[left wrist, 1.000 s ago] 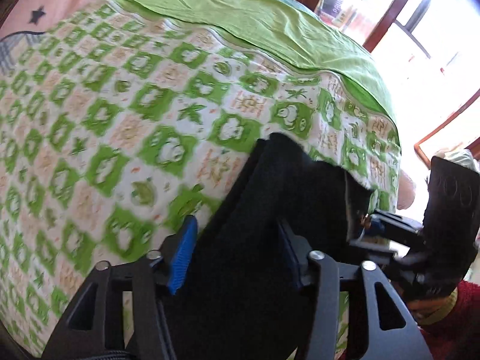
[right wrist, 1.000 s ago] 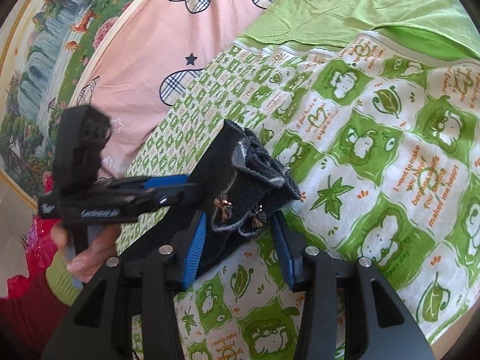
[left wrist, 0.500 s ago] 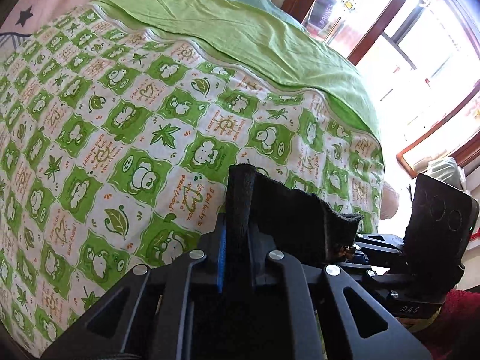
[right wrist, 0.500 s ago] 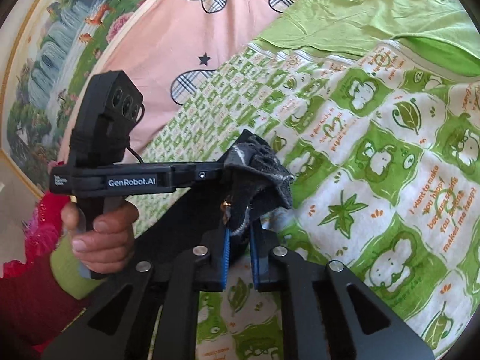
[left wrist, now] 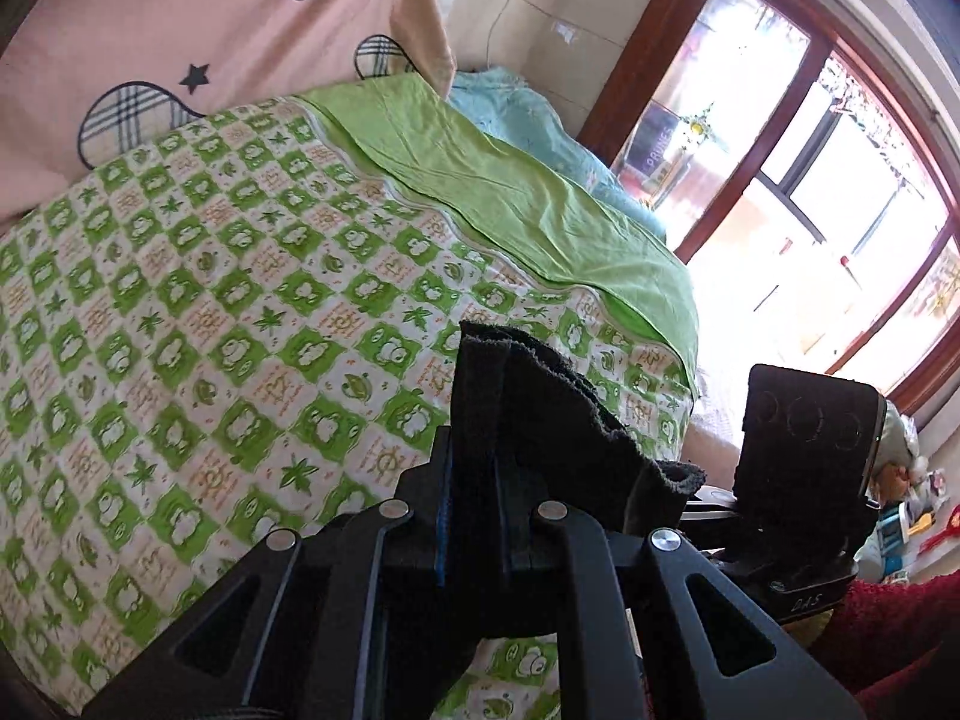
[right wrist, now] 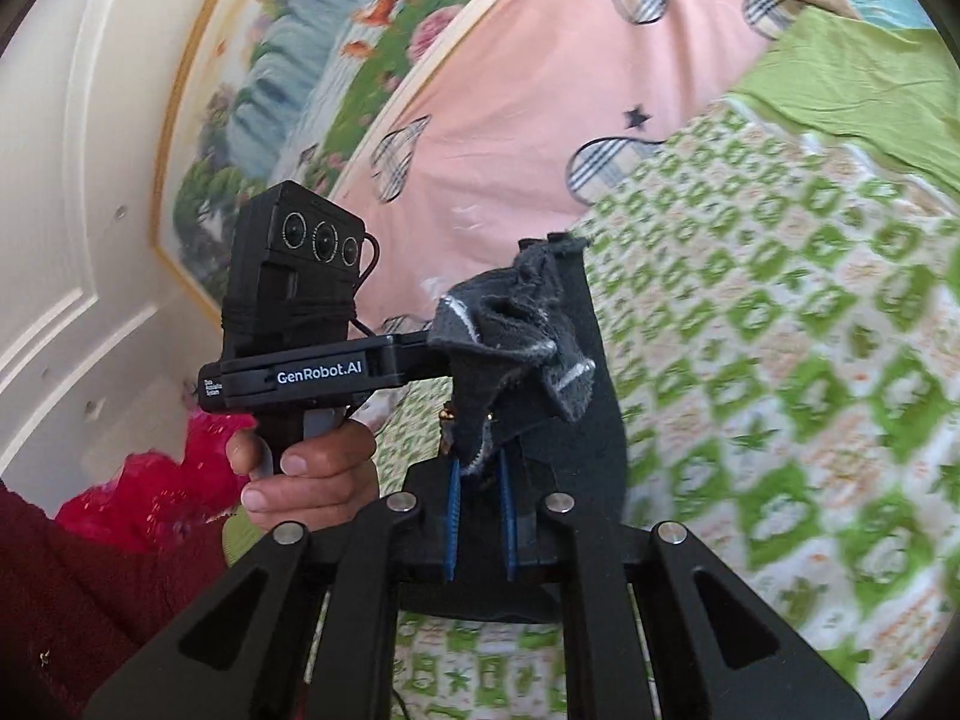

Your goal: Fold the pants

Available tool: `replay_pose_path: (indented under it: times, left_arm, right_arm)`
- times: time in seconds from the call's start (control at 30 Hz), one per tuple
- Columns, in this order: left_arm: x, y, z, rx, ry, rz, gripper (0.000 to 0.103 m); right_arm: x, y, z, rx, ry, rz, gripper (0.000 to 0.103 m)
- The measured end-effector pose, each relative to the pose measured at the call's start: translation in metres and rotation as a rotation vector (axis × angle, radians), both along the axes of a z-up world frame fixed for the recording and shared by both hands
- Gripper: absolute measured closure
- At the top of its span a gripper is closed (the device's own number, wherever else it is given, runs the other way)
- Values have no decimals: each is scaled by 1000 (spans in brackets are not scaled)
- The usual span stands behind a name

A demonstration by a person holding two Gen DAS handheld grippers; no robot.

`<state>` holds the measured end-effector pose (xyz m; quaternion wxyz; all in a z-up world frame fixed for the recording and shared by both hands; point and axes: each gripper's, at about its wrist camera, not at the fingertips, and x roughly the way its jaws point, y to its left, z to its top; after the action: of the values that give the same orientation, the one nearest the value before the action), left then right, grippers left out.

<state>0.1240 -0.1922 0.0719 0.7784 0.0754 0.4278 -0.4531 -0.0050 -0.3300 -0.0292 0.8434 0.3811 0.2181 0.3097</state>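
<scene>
The black pants (left wrist: pixel 540 408) hang between both grippers above the bed. My left gripper (left wrist: pixel 471 516) is shut on one corner of the pants' edge, the cloth standing up out of its jaws. My right gripper (right wrist: pixel 480 516) is shut on the other corner, a bunched grey-black fold (right wrist: pixel 510 336) with white stitching. The rest of the pants (right wrist: pixel 582 438) hangs down in front of the bed. In the right wrist view the left gripper's body (right wrist: pixel 300 360) sits close on the left, held by a hand. The right gripper's body (left wrist: pixel 804 456) shows in the left wrist view.
The bed carries a green-and-white patterned sheet (left wrist: pixel 210 330) with a plain green cloth (left wrist: pixel 510 198) and a light blue blanket (left wrist: pixel 528 114) at its far end. A pink cover (right wrist: pixel 540 90) lies along the wall side. A window (left wrist: pixel 810 210) is at right, a framed picture (right wrist: pixel 288 60) and white door at left.
Both grippers closed on the pants' edge, then lifted it up off the bed. The views have tilted upward and the pants now hang from the two grips.
</scene>
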Motion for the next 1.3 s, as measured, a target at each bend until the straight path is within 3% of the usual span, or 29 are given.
replay_pose_path:
  times: [0.17, 0.4, 0.73, 0.9, 1.03, 1.23, 1.3]
  left_arm:
    - [-13, 55, -2, -9, -28, 106, 93]
    - [-19, 104, -31, -9, -16, 238, 93]
    - [-20, 153, -89, -1, 114, 407, 97]
    - [-26, 173, -106, 0, 159, 478, 96]
    - [-33, 189, -109, 3, 162, 547, 96]
    - [-46, 212, -104, -5, 149, 648, 94]
    - [-52, 223, -102, -10, 147, 683, 84]
  right_arm:
    - [17, 37, -2, 6, 14, 111, 91]
    - [30, 85, -15, -52, 55, 198, 91]
    - [43, 120, -36, -171, 155, 260, 88]
    - [47, 137, -43, -240, 195, 284, 79]
    - [46, 144, -43, -246, 194, 309, 59]
    - [45, 153, -36, -266, 179, 337, 57]
    - [43, 157, -30, -267, 164, 354, 57]
